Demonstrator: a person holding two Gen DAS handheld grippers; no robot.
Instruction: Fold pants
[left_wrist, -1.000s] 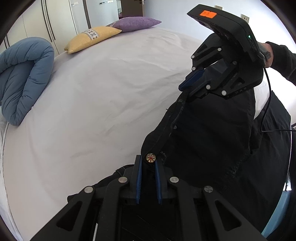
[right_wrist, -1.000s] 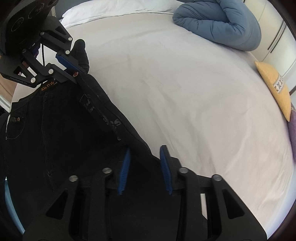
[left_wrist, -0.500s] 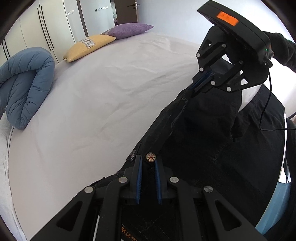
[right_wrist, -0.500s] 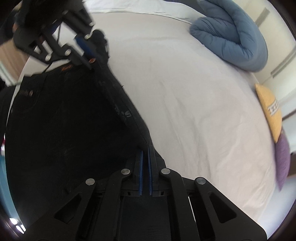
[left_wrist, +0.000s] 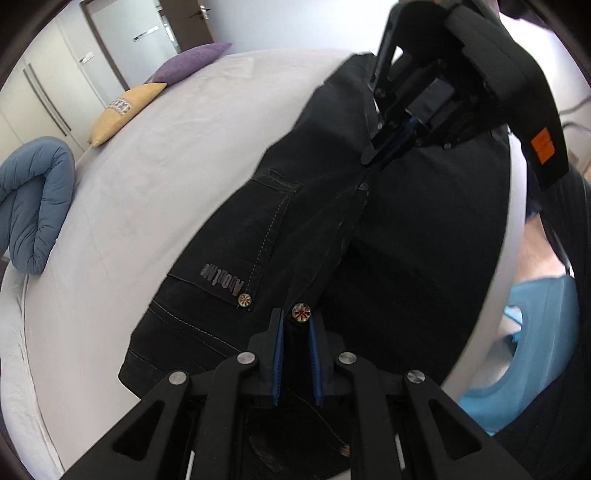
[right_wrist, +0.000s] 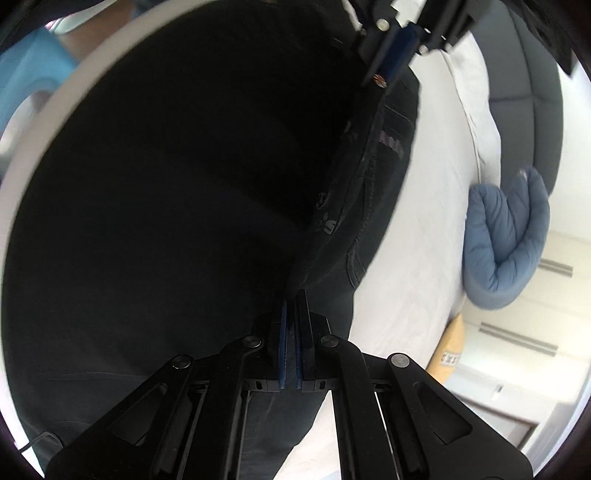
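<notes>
The black pants (left_wrist: 369, 221) lie across the white bed, and also show in the right wrist view (right_wrist: 184, 206). My left gripper (left_wrist: 296, 326) is shut on the pants' edge by a metal button (left_wrist: 301, 312). My right gripper (right_wrist: 291, 310) is shut on the pants' edge further along. Between the two grippers the held edge is lifted into a taut ridge. Each gripper shows in the other's view: the right one (left_wrist: 399, 142) and the left one (right_wrist: 391, 62). A back pocket with printed letters (left_wrist: 221, 282) faces up.
The white bed sheet (left_wrist: 166, 155) spreads to the left. A rolled blue duvet (left_wrist: 33, 206) lies at its far side, with a yellow pillow (left_wrist: 125, 107) and a purple pillow (left_wrist: 192, 62) beyond. A light blue object (left_wrist: 535, 332) sits off the bed edge at right.
Both grippers have swung the held edge of the pants over toward the bed's middle, so more fabric covers the sheet. The right gripper closed on the fabric a second ago and stays shut.
</notes>
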